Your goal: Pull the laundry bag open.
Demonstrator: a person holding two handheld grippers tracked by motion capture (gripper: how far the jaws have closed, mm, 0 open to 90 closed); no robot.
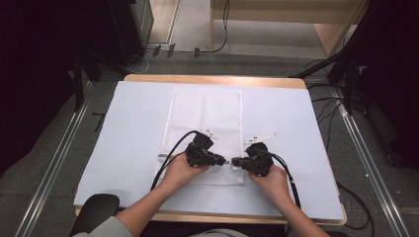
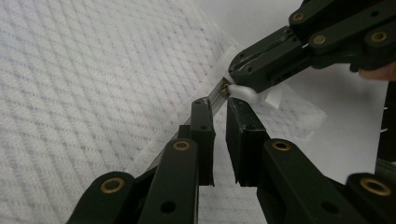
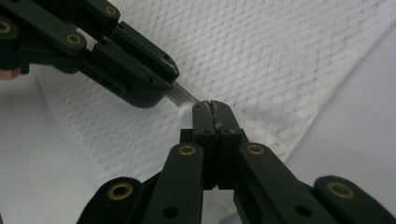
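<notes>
two grippers meet low in the middle of the high view, over a white mesh bag [image 1: 205,118] lying on the pale table cover [image 1: 133,128]. left gripper [image 1: 223,161], just left of centre, has its jaws slightly spread around the bag's zipper strip [image 2: 215,94]. right gripper [image 1: 234,161], just right of it, is pinched tight on the white zipper pull [image 2: 243,94].

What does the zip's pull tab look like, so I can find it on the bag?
A white mesh bag lies on the white table; a thin grey zip crosses its near end. At the zip's end, the right gripper pinches the pull tab: a small smooth white flap by a brass bit, unlike the patterned mesh.
</notes>
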